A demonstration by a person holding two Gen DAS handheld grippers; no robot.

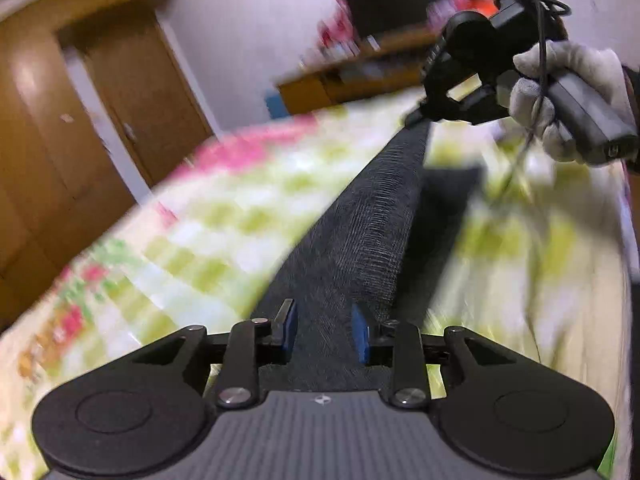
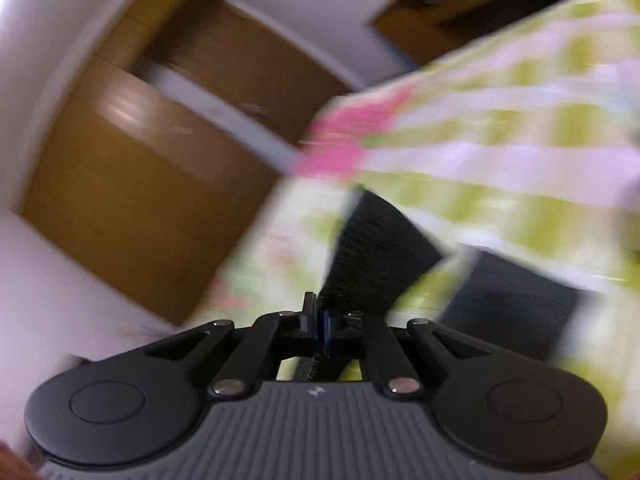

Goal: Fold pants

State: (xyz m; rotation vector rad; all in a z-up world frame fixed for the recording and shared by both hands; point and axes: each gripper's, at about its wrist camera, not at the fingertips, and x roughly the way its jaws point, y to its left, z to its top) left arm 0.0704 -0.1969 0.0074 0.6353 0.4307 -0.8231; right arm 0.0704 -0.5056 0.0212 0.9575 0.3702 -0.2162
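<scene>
**op:** While both ends are pinched, the pants (image 1: 360, 216) hang stretched as a dark band between the two tools, up off the bed (image 1: 192, 216) with its green-checked cover. From the left wrist camera the band runs from 6 o'clock up toward 1 o'clock, where the right tool (image 1: 416, 118) grips the far end, with a gloved hand (image 1: 572, 92) behind it. Which step would you call this?

**reply:** Looks like the lift-and-stretch before a fold. The right tool is together, clamped on the fabric edge; its own camera shows the pads closed with cloth poking out between them. The left tool (image 1: 325, 330) sits partly apart with the thick band between its blue pads (image 1: 291, 330). My guess is it's gripping a bunched layer, but with the blur I can't swear the pads are pressing.

**op:** And that other dark patch at 4 o'clock in the right view?

**reply:** Probably more of the pants lying on the bed, too blurry to tell. Next I'd carry one end over to meet the other, keeping the band taut so it lands flat, and only let go once it's resting on the cover.
</scene>
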